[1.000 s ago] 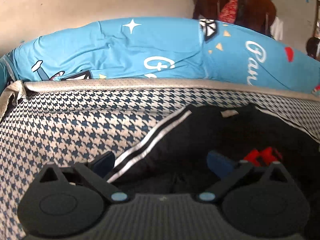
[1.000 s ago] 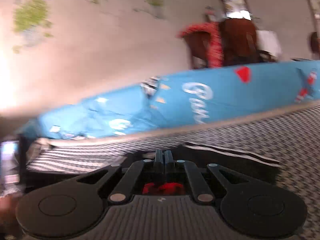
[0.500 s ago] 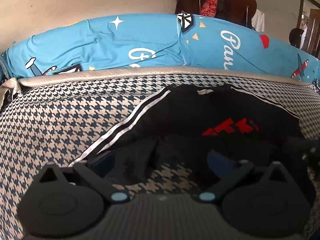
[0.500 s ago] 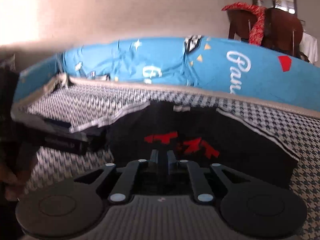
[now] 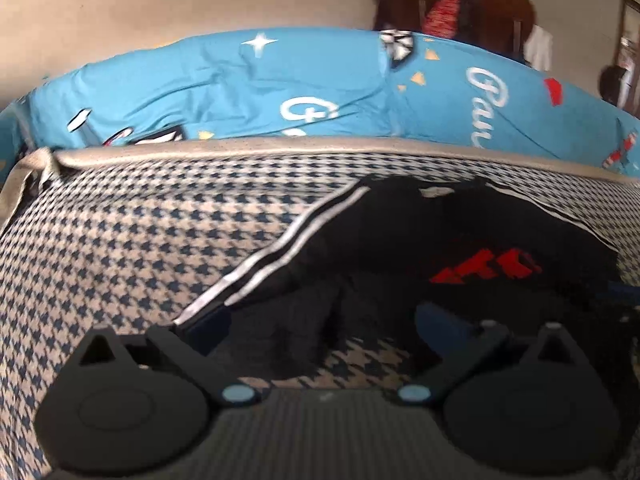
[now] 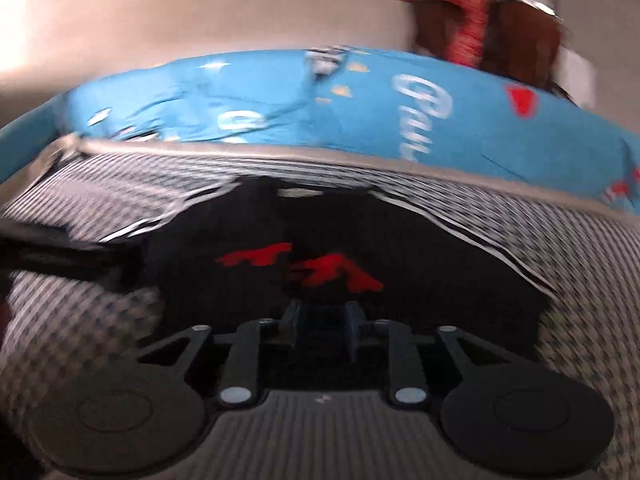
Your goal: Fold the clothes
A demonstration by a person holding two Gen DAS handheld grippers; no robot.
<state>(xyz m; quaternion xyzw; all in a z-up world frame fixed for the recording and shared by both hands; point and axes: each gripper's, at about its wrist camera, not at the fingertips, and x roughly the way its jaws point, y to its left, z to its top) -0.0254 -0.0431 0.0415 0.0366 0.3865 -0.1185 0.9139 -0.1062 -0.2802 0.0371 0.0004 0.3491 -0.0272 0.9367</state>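
One black shirt (image 5: 460, 240) lay on the houndstooth cover (image 5: 140, 240), just short of the blue sheet (image 5: 320, 92) behind it, with white-striped sleeves (image 5: 280, 256) running out to both sides and a red logo (image 6: 304, 266) facing up. Judging by how it lay, the folding was only partly done: the lower part looked bunched or turned up toward the chest, the sleeves were not yet tucked in, and the cloth needed flattening before any final fold. Left gripper (image 5: 316, 328) stood wide open over the near edge of the shirt, its fingers (image 5: 208, 324) spread apart with loose dark cloth and a patch of cover showing between them; it pressed on nothing. Right gripper (image 6: 322, 320) had just been opening and stood at a narrow gap, low over the shirt below the logo; blur kept me from telling whether dark cloth was between the jaws. No basket, box or other container showed in either view, so nothing could be said of contents.
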